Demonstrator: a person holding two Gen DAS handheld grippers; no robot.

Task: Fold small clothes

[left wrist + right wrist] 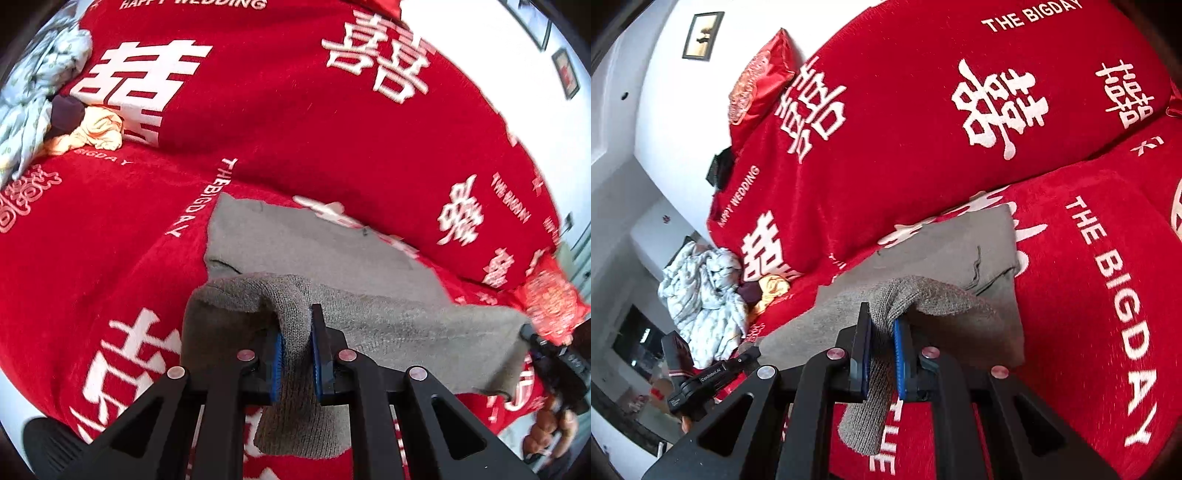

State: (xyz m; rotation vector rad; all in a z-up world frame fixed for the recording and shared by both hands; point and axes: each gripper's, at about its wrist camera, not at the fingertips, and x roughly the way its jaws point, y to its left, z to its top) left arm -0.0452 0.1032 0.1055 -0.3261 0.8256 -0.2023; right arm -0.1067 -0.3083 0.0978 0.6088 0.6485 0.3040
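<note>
Both the left gripper (297,354) and the right gripper (881,354) clamp the lifted near edge of the gray garment (325,254), which lies on the red blanket (258,110) at 12 o'clock.

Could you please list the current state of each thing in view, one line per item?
left gripper: shut on the grey knit garment.
right gripper: shut on the same garment.
grey knit garment: near edge lifted, the rest lying on the red blanket.
pile of clothes: crumpled, unfolded.
</note>
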